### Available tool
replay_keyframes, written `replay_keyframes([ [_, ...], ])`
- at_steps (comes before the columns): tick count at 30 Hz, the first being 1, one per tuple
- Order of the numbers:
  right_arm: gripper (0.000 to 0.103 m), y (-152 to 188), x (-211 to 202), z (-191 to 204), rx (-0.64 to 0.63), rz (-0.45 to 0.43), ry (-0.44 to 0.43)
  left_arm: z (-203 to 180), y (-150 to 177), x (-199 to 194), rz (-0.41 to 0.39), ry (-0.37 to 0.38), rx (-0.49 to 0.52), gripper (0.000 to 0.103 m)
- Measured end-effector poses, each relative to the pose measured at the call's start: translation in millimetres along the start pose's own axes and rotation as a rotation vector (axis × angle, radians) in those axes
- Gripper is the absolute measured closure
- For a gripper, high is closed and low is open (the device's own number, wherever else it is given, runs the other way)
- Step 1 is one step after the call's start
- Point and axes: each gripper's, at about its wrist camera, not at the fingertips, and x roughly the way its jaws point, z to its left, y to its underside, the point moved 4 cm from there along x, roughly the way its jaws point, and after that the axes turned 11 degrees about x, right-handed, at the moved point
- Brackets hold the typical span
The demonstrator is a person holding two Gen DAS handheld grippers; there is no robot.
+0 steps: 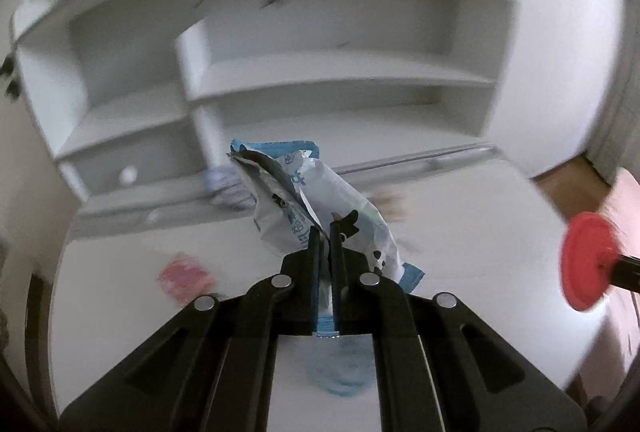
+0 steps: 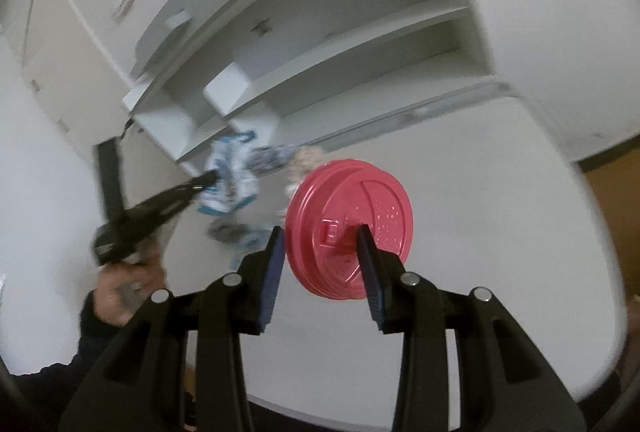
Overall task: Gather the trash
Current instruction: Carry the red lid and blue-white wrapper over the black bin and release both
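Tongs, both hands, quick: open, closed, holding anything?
Left tongs: closed on the blue-and-white snack wrapper.
Right tongs: closed on the red cup lid.

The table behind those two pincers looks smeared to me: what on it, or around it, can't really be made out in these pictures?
- Pink patch, left wrist view: motion blur hides what it is.
- Scraps behind the red lid, right wrist view: blurred, partly hidden by the lid.
- Wrapper in the left gripper: crumpled, print unreadable.
- Any trash bin: outside both views.
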Motion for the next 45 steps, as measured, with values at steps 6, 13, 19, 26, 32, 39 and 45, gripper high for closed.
replay_keyframes([
  [6, 0.066, 20, -80, -83, 0.123, -0.12, 0.164, -122, -17, -35, -0.093, 0.196, 0.163, 0.1],
  [13, 0.066, 89, -194, -214, 0.37, -0.275, 0.444, -300, 5, -52, -0.104, 0.517, 0.365, 0.1],
  [19, 0.066, 165, -259, -313, 0.584, -0.321, 0.629, -431, 49, -50, -0.047, 0.744, 0.504, 0.1],
  [26, 0.066, 227, -280, -400, 0.773, -0.275, 0.723, -555, 117, -9, 0.067, 0.859, 0.658, 0.1],
  [32, 0.066, 262, -265, -451, 0.863, -0.191, 0.753, -617, 173, 43, 0.213, 0.911, 0.696, 0.1],
  [39, 0.066, 281, -246, -482, 0.936, -0.124, 0.765, -658, 224, 92, 0.358, 0.908, 0.674, 0.099],
  [45, 0.066, 280, -240, -485, 0.941, -0.109, 0.764, -673, 241, 109, 0.413, 0.919, 0.666, 0.099],
])
